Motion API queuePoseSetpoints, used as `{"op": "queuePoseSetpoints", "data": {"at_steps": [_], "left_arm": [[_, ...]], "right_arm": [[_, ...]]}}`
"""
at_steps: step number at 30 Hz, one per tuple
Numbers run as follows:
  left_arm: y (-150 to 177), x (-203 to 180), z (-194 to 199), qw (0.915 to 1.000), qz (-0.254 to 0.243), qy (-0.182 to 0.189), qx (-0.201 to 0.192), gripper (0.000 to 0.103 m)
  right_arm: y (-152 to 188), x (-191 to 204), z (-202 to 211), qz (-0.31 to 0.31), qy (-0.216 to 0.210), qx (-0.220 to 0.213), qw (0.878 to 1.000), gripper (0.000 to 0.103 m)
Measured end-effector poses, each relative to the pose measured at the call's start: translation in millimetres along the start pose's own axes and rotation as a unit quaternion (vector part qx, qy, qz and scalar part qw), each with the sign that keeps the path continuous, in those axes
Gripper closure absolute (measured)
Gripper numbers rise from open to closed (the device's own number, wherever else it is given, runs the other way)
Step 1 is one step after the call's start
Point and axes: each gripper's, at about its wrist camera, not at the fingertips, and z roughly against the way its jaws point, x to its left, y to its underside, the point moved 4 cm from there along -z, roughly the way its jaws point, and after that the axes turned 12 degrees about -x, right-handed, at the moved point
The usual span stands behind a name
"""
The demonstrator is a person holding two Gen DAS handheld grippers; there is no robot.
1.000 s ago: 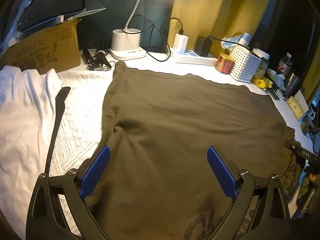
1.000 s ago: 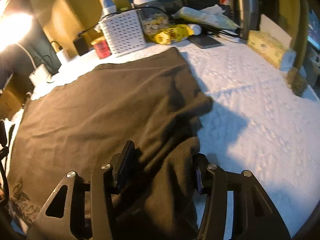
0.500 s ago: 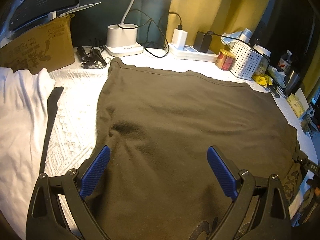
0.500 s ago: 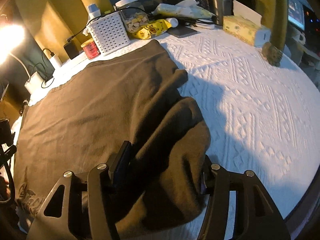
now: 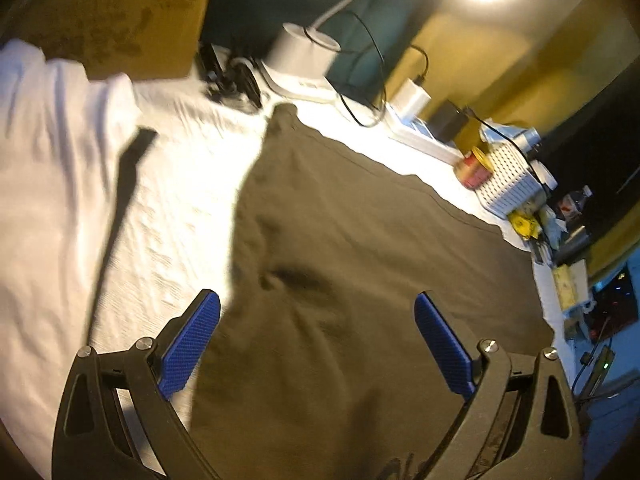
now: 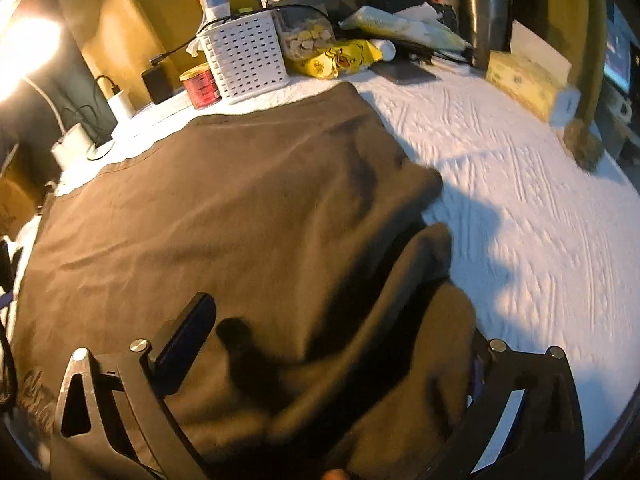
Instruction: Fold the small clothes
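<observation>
brown garment (image 5: 360, 280) lies spread across the white-covered tabletop (image 6: 520, 200). right gripper (image 6: 332, 360) fingers bracket its bunched right edge, grip uncertain; left gripper (image 5: 316, 344) spread wide, empty. next: fold edge inward.

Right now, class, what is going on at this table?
A person holding a claw in each hand is folding a dark brown garment spread on a white textured cloth. The right claw has a bunched fold of the garment's right side between its fingers; whether it grips is unclear. The left claw hovers open above the garment, holding nothing. A white garment lies to the left.
</observation>
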Motion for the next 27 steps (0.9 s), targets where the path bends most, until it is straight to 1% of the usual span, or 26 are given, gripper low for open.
{"op": "queuePoseSetpoints", "data": {"at_steps": [2, 4, 5, 6, 7, 9, 10, 11, 12, 15, 16, 21, 27], "left_arm": [[-3, 2, 3, 0.9999, -0.008, -0.009, -0.005, 0.006], [-4, 4, 3, 0.9994, -0.021, -0.026, -0.008, 0.006], [-2, 4, 3, 0.999, -0.029, -0.035, -0.007, 0.006], [-1, 4, 2, 0.9985, -0.036, -0.04, -0.005, 0.006], [0, 5, 1, 0.9985, -0.039, -0.038, -0.004, 0.006], [3, 4, 2, 0.9986, -0.043, -0.03, -0.001, 0.006], [4, 3, 2, 0.9986, -0.046, -0.027, 0.0, 0.006], [5, 2, 3, 0.9984, -0.051, -0.023, 0.0, 0.006], [5, -1, 4, 0.9981, -0.059, -0.019, -0.001, 0.006], [6, -9, 11, 0.9964, -0.084, -0.007, -0.009, 0.006], [6, -10, 13, 0.9958, -0.09, -0.006, -0.011, 0.006], [4, -13, 25, 0.9928, -0.116, -0.003, -0.029, 0.006], [3, -7, 33, 0.9919, -0.119, -0.01, -0.043, 0.006]], "right_arm": [[-5, 4, -9, 0.013, 0.007, 0.005, 1.0, 0.0], [-10, 10, -15, 0.032, 0.003, 0.007, 0.999, 0.004], [-12, 13, -17, 0.042, -0.001, 0.006, 0.999, 0.013], [-14, 16, -19, 0.053, -0.001, 0.001, 0.999, 0.029], [-16, 19, -19, 0.061, -0.003, -0.006, 0.998, 0.036], [-19, 24, -21, 0.068, -0.016, -0.011, 0.998, 0.06], [-20, 25, -22, 0.071, -0.025, -0.013, 0.997, 0.065], [-22, 26, -22, 0.071, -0.026, -0.013, 0.997, 0.076], [-23, 26, -22, 0.069, -0.028, -0.014, 0.997, 0.082], [-29, 24, -22, 0.041, -0.053, -0.007, 0.998, 0.086], [-32, 24, -19, 0.035, -0.06, -0.012, 0.998, 0.087], [-52, 43, 1, 0.056, -0.067, -0.048, 0.995, 0.087], [-68, 65, 19, 0.078, -0.074, -0.071, 0.992, 0.087]]}}
